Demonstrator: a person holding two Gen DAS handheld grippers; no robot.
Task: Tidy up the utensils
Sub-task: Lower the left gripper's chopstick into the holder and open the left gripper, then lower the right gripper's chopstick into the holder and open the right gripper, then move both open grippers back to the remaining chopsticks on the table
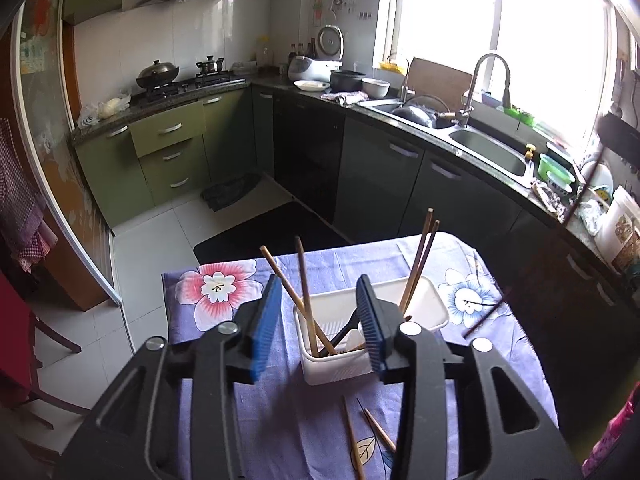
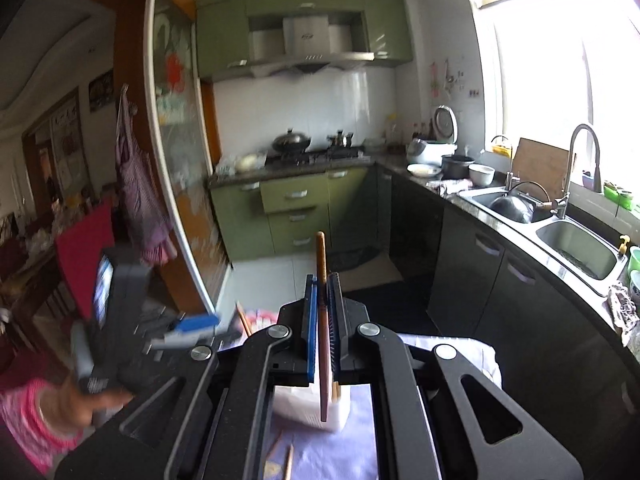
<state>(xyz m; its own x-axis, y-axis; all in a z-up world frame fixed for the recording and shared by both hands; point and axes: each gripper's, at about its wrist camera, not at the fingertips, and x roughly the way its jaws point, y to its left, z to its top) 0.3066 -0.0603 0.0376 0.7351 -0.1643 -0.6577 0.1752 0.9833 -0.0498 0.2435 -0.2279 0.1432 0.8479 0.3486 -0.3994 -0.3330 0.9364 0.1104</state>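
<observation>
My left gripper (image 1: 318,312) stands open above the near end of a white bin (image 1: 340,368), with nothing pressed between its blue pads (image 1: 264,320). Several wooden chopsticks (image 1: 306,292) and a black utensil (image 1: 344,328) lean inside the bin. Two loose chopsticks (image 1: 352,436) lie on the flowered cloth in front of it. My right gripper (image 2: 322,280) is shut on a brown chopstick (image 2: 321,256), which stands upright over the white bin (image 2: 308,404). The left gripper (image 2: 192,332) appears blurred at the left of the right wrist view.
The small table under the purple flowered cloth (image 1: 224,288) has its far edge toward the kitchen floor. A counter with a double sink (image 1: 492,152) runs along the right. A hand in a pink sleeve (image 2: 40,412) holds the left gripper. A red chair (image 1: 16,344) stands at the left.
</observation>
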